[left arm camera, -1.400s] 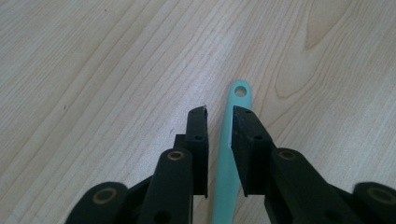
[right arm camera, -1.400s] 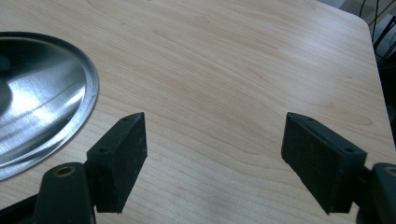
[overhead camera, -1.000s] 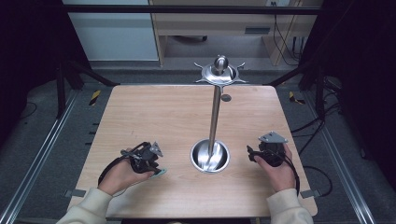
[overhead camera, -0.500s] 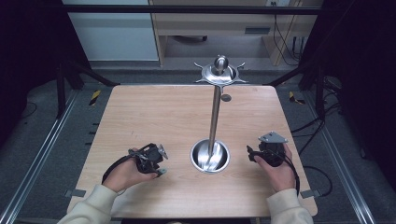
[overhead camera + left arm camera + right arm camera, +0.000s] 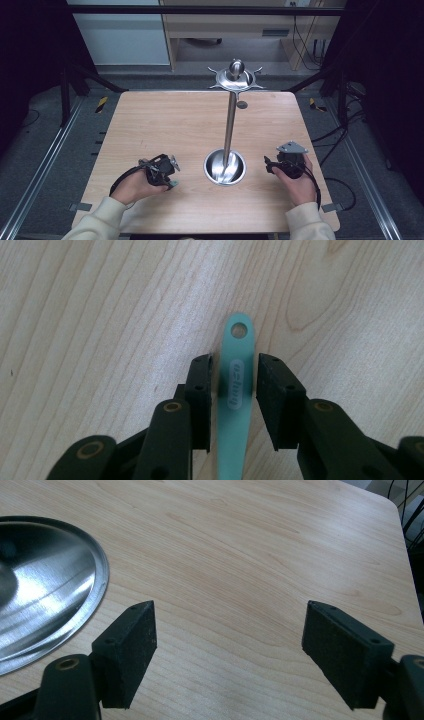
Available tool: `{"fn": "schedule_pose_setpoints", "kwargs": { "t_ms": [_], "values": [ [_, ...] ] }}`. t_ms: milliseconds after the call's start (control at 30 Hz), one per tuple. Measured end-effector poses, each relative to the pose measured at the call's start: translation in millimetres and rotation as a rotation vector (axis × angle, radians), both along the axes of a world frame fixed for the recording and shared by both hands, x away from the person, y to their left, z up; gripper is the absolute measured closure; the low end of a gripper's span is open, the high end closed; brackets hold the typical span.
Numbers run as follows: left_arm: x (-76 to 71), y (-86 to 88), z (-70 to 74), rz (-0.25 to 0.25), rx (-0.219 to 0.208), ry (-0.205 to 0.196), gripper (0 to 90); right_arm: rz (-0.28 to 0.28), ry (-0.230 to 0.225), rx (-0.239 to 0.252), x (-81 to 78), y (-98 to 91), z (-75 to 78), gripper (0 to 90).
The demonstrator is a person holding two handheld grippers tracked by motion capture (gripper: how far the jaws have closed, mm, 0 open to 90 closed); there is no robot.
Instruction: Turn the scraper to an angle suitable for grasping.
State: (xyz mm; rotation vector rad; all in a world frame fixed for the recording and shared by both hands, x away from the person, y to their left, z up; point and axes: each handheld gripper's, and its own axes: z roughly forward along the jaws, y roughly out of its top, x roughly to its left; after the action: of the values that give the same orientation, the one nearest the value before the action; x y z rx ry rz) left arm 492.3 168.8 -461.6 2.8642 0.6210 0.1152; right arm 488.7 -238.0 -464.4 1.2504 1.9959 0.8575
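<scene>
At the centre of the left gripper view, the left gripper point(image 5: 233, 390) has narrow fingers flanking a teal handle point(image 5: 234, 385) lying flat on the desk point(image 5: 100, 315), small gaps either side. Lower right of the high view, the right gripper point(image 5: 230, 650) fingers spread wide, beside the steel stand point(image 5: 226, 167) base.
</scene>
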Motion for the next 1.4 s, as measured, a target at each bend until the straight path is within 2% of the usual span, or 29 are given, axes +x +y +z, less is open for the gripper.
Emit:
{"fn": "schedule_pose_setpoints", "kwargs": {
  "t_ms": [167, 367, 600, 667, 700, 733, 767, 833, 867, 900, 1033, 1200, 1333, 1400],
  "values": [
    [0.4, -1.3, -1.7, -0.006, 0.005, 0.005, 71.5, 0.002, -0.005, 0.001, 0.2, -0.7, 0.0, 22.0],
    [-1.4, -2.3, -0.7, -0.006, 0.023, -0.008, 73.8, -0.001, -0.004, 0.005, 0.1, -1.3, 0.4, 22.0],
    [-6.2, 10.4, 28.0, 0.043, -0.070, -0.077, 74.2, 0.003, -0.005, 0.002, 0.3, -1.1, 0.3, 21.6],
    [-6.7, 12.1, 33.2, 0.046, -0.082, -0.092, 74.2, 0.002, -0.006, 0.005, 0.2, -1.0, 0.4, 21.5],
    [-8.2, 15.7, 44.0, 0.059, -0.109, -0.117, 74.3, -0.001, -0.005, 0.006, 0.0, -1.0, 0.7, 20.9],
    [-8.2, 15.7, 44.0, 0.059, -0.109, -0.117, 74.3, -0.001, -0.005, 0.006, 0.0, -1.0, 0.7, 20.9],
    [-9.4, 19.4, 52.9, 0.068, -0.133, -0.138, 74.4, 0.003, -0.005, 0.007, 0.1, -1.1, 0.4, 20.7],
    [-10.6, 23.5, 60.5, 0.076, -0.153, -0.156, 74.4, 0.002, -0.004, 0.007, 0.1, -0.6, 0.4, 20.4],
    [-11.2, 25.4, 63.6, 0.083, -0.170, -0.156, 74.5, 0.005, -0.006, 0.005, 0.2, -0.4, 0.3, 20.4],
    [-11.2, 25.4, 63.6, 0.083, -0.170, -0.156, 74.5, 0.005, -0.006, 0.005, 0.2, -0.4, 0.3, 20.4],
    [-14.9, 33.6, 78.8, 0.096, -0.219, -0.181, 74.5, 0.006, -0.006, 0.005, 0.1, 0.4, 0.4, 19.5],
    [-17.6, 37.6, 88.8, 0.105, -0.242, -0.199, 74.5, 0.007, -0.007, 0.006, 0.9, 0.5, 0.4, 17.7],
    [-21.2, 42.0, 103.3, 0.126, -0.285, -0.233, 74.5, -0.003, -0.001, 0.032, 0.2, 0.3, 1.7, 10.0],
    [-22.0, 42.8, 107.9, 0.120, -0.292, -0.244, 74.6, -0.002, -0.002, 0.042, 0.4, 0.5, 1.8, 8.4]
  ]
}}
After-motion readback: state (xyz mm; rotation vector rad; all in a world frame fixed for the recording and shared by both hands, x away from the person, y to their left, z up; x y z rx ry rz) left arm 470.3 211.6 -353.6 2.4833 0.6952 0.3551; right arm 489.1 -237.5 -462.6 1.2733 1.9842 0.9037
